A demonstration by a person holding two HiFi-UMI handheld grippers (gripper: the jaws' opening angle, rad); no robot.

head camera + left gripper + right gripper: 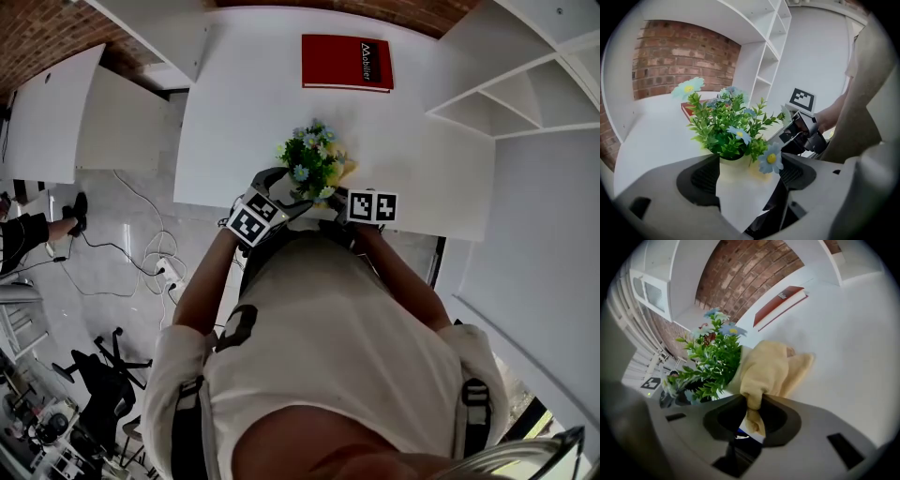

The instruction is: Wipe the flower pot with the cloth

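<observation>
White table (234,94), flower pot (733,187) holding blue-flowered greenery (724,129), left tool (749,174) clamped on it, right tool (752,417) pinching cloth (771,369)

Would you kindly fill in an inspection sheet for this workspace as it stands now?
Surface: white table, carrying the items below.
Job's things: white flower pot with green leaves and blue flowers, near the table's front edge; pale yellow cloth, bunched beside the plant.
Clutter: red rectangular book, flat at the table's far edge.
Grippers: left tongs closed on the flower pot; right tongs closed on the cloth.
Cables: white cables and a power strip on the grey floor, left of the table.
Surroundings: red brick wall, white shelves, black office chair.
</observation>
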